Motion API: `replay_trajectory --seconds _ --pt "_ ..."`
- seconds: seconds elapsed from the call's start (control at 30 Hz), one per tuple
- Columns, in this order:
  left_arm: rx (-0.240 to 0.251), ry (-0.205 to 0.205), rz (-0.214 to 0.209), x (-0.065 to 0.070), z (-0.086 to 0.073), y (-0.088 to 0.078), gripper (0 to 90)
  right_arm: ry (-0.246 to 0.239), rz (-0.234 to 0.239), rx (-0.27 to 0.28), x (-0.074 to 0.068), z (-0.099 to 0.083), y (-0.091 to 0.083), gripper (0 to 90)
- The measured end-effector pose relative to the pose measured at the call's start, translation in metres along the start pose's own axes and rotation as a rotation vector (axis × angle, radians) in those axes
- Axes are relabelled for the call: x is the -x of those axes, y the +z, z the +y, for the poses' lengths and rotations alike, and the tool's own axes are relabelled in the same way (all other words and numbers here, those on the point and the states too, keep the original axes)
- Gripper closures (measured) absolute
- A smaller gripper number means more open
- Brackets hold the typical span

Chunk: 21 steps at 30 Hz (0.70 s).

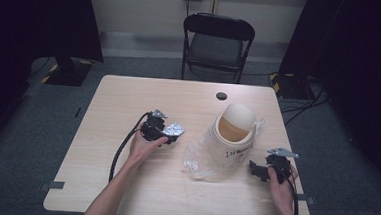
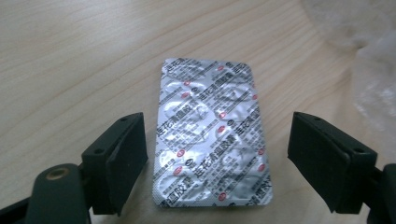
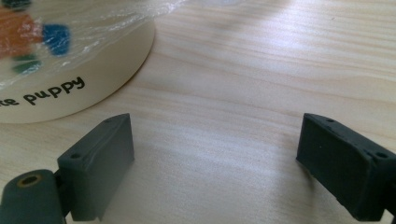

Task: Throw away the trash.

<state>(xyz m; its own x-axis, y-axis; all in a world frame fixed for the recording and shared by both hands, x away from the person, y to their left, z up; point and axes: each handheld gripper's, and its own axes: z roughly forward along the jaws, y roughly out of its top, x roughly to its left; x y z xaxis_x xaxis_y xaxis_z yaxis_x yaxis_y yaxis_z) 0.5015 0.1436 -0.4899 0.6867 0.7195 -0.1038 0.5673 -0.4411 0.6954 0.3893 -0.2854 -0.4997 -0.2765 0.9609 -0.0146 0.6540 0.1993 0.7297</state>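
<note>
A silver blister pack of pills (image 2: 210,135) lies flat on the wooden table (image 1: 129,98), printed with small dark text and red marks. My left gripper (image 2: 217,163) is open, its jaws spread on either side of the pack without touching it; from above the left gripper (image 1: 169,135) sits left of centre at the blister pack (image 1: 173,130). My right gripper (image 3: 217,168) is open over bare wood, and from above the right gripper (image 1: 257,169) rests near the right front edge. A cream cup or bowl (image 1: 233,135) wrapped in a clear plastic bag (image 1: 200,160) lies between the two.
The wrapped cream item (image 3: 70,70) bears the printed word "puppy" and coloured marks under crinkled plastic. A black folding chair (image 1: 217,41) stands behind the table. A small black round cap (image 1: 222,96) sits at the far table edge. Cables trail from both grippers.
</note>
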Motion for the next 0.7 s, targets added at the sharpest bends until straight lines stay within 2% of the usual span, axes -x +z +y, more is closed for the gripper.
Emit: replay_trajectory --seconds 0.13,0.2,0.23,0.3,0.4,0.53,0.7 --pt "0.015 -0.007 -0.005 0.0012 -0.0018 0.0024 18.6 -0.002 0.0 0.001 0.0 -0.0001 -0.0001 10.2" --pt "0.03 0.044 0.057 0.0072 -0.0054 0.0033 21.4 -0.002 0.0 0.001 0.0 -0.0001 -0.0001 10.2" --pt "0.03 0.044 0.057 0.0072 -0.0054 0.0033 22.7 -0.002 0.0 0.001 0.0 -0.0001 -0.0001 10.2" --pt "0.035 0.086 0.077 0.0085 -0.0084 0.0026 25.1 -0.002 -0.001 0.001 0.0 -0.0001 -0.0001 10.2" --pt "0.04 0.077 0.083 0.0082 -0.0081 0.0023 26.5 -0.002 0.0 0.001 0.0 -0.0001 -0.0001 10.2" --pt "0.048 0.072 0.087 0.0057 -0.0083 0.0016 33.7 -0.003 -0.001 0.001 0.0 -0.0001 0.0 10.2" --pt "0.032 0.079 0.085 0.0065 -0.0084 -0.0008 34.1 -0.002 0.0 0.001 0.0 -0.0001 -0.0001 10.2"
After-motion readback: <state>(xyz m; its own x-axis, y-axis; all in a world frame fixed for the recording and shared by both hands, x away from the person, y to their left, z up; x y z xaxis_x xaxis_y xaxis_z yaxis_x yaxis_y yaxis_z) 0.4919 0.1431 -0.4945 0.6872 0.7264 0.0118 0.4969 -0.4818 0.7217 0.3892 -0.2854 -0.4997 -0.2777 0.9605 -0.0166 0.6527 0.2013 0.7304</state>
